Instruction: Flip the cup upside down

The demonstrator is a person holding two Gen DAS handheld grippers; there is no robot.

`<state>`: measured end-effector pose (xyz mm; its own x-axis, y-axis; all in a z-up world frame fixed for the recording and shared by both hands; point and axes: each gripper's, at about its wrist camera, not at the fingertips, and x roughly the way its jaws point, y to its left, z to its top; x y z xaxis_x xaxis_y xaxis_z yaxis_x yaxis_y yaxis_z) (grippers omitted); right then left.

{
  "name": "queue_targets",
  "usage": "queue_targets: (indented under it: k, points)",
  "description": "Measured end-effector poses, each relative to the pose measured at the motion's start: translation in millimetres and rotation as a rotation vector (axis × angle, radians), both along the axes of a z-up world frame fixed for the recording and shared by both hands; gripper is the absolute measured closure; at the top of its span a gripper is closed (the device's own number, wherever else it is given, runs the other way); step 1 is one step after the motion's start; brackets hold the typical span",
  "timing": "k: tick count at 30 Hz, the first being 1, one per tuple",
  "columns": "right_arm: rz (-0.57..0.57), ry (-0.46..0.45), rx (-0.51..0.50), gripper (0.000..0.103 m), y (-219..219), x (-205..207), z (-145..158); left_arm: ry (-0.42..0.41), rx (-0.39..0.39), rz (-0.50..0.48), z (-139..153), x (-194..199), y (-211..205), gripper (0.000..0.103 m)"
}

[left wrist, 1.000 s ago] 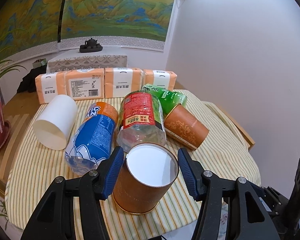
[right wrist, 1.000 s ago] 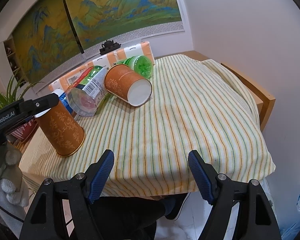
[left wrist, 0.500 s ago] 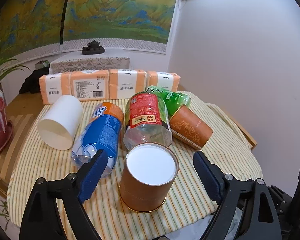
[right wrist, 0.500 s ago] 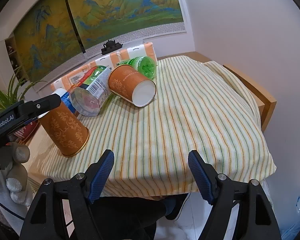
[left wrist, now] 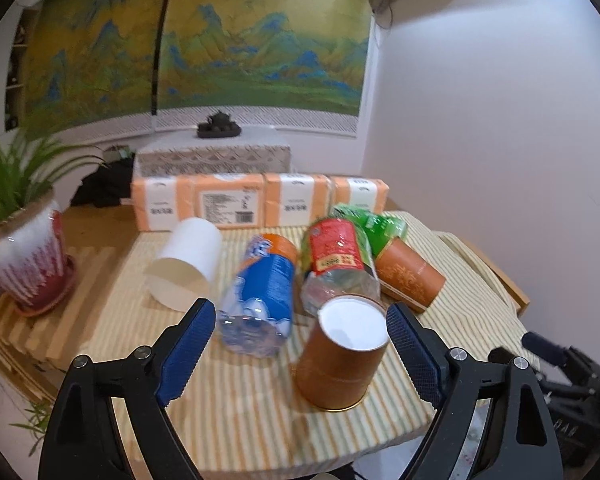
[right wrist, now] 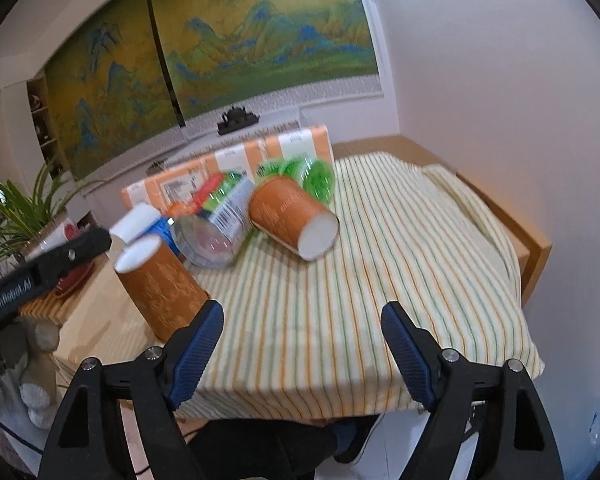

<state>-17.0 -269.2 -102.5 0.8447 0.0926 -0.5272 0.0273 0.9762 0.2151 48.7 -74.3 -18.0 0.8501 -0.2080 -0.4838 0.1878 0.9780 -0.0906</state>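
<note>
Left wrist view, lower centre: our left hand-held gripper (left wrist: 296,330) has let go, jaws now wide apart, leaving the cup (left wrist: 340,358) standing upside down on the tabletop (left wrist: 236,412), so we judge the flip done.

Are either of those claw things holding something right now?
No. Both the left gripper and right gripper are open; the upside-down cup stands free.

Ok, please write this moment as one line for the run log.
brown cup: upside down on striped cloth | left gripper: open | right gripper: open, empty
</note>
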Motion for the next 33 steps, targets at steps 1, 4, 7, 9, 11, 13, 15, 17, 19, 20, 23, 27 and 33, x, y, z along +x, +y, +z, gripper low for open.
queue_targets:
  k: [1,4,7,9,11,13,15,17,19,20,23,27,33]
  points:
    - [0.001,-0.012,-0.005,0.024,1.8,-0.2,3.4,-0.010,0.005,0.011,2.5,-3.2,2.9,0.013]
    - [0.005,-0.054,-0.022,0.021,9.7,-1.8,16.0,-0.047,0.016,0.050,10.8,-17.2,15.1,0.012]
    - [0.009,-0.103,-0.040,0.016,18.0,-5.4,27.6,-0.081,0.018,0.085,18.5,-31.3,27.6,0.008]
    - [0.012,-0.136,-0.058,0.015,25.5,-8.1,34.3,-0.100,0.026,0.111,23.1,-39.4,34.8,0.008]
    - [0.015,-0.163,-0.074,0.012,31.7,-11.2,39.2,-0.110,0.029,0.127,25.7,-45.8,41.1,0.007]
    - [0.016,-0.191,-0.088,0.010,38.5,-14.3,44.0,-0.118,0.028,0.143,27.4,-51.4,46.4,0.006]
    - [0.019,-0.210,-0.092,0.009,43.6,-18.9,47.1,-0.125,0.025,0.156,28.6,-57.7,52.2,0.003]
    - [0.018,-0.226,-0.099,0.007,47.7,-22.6,49.2,-0.130,0.024,0.163,29.3,-63.8,56.4,0.003]
    - [0.015,-0.237,-0.105,0.006,51.0,-25.6,50.2,-0.133,0.027,0.171,28.9,-67.5,59.0,0.003]
    - [0.015,-0.240,-0.106,0.006,52.4,-26.9,50.8,-0.134,0.026,0.175,28.7,-68.6,60.0,0.003]
    - [0.017,-0.249,-0.112,0.006,56.1,-30.8,51.9,-0.127,0.015,0.183,26.8,-71.1,64.0,0.003]
    - [0.012,-0.259,-0.114,0.005,59.7,-34.2,52.9,-0.123,0.010,0.189,26.2,-74.2,66.1,0.003]
    - [0.011,-0.265,-0.118,0.005,61.9,-36.6,53.6,-0.128,0.010,0.193,27.3,-74.5,66.3,0.000]
